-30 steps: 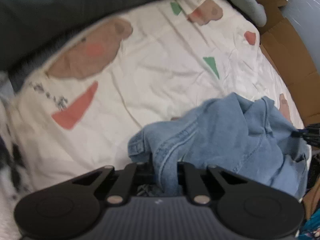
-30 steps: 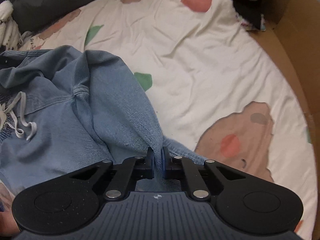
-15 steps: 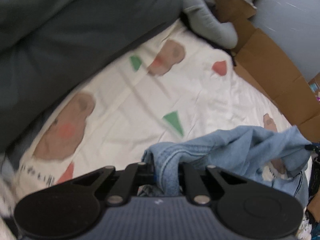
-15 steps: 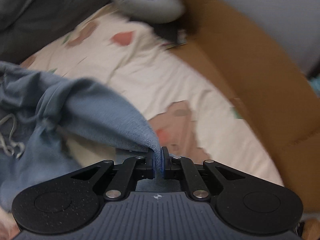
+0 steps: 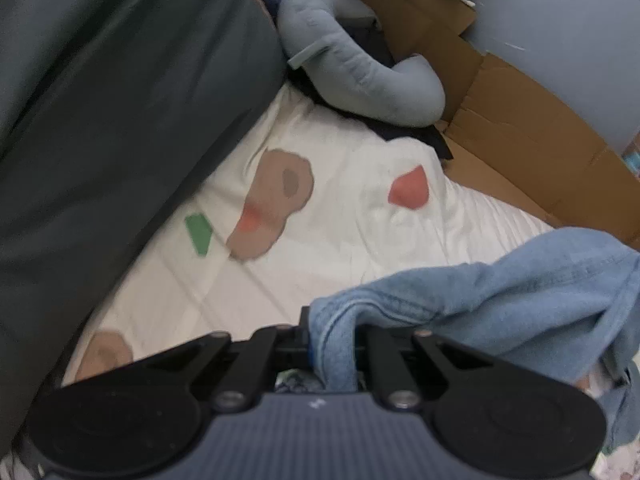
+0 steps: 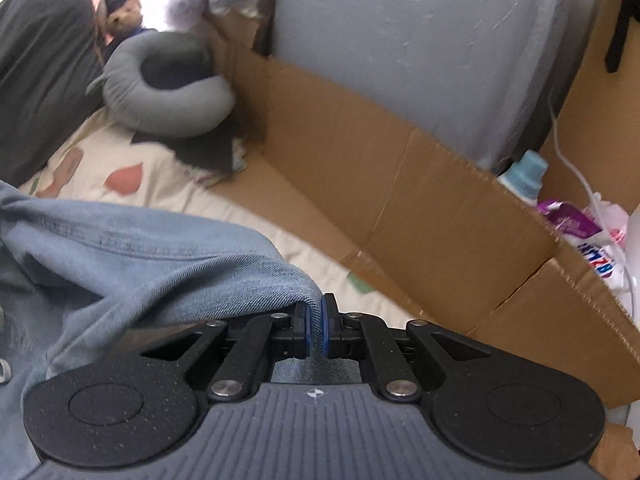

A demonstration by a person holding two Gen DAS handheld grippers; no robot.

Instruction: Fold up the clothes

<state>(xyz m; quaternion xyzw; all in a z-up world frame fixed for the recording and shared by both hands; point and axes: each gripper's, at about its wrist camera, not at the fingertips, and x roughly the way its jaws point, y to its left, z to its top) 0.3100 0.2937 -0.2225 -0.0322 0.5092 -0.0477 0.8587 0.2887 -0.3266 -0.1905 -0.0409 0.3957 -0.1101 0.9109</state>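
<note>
A light blue denim garment (image 5: 500, 300) hangs lifted above the bed, stretched between my two grippers. My left gripper (image 5: 334, 340) is shut on a bunched hem of it at the lower middle of the left wrist view. In the right wrist view the same denim garment (image 6: 132, 264) spreads to the left, and my right gripper (image 6: 315, 330) is shut on a thin edge of it between blue pads. The lower part of the cloth drops out of sight below both grippers.
A white bedsheet (image 5: 340, 240) with brown, red and green shapes lies below. A dark grey duvet (image 5: 100, 120) rises at left. A grey curved pillow (image 5: 360, 72) lies at the far end. Cardboard panels (image 6: 400, 184) line the right side, with a bottle (image 6: 522, 178) behind.
Both grippers have risen and tilted up with the denim, lifting it off the sheet. The views now reach the far pillow and the cardboard.
</note>
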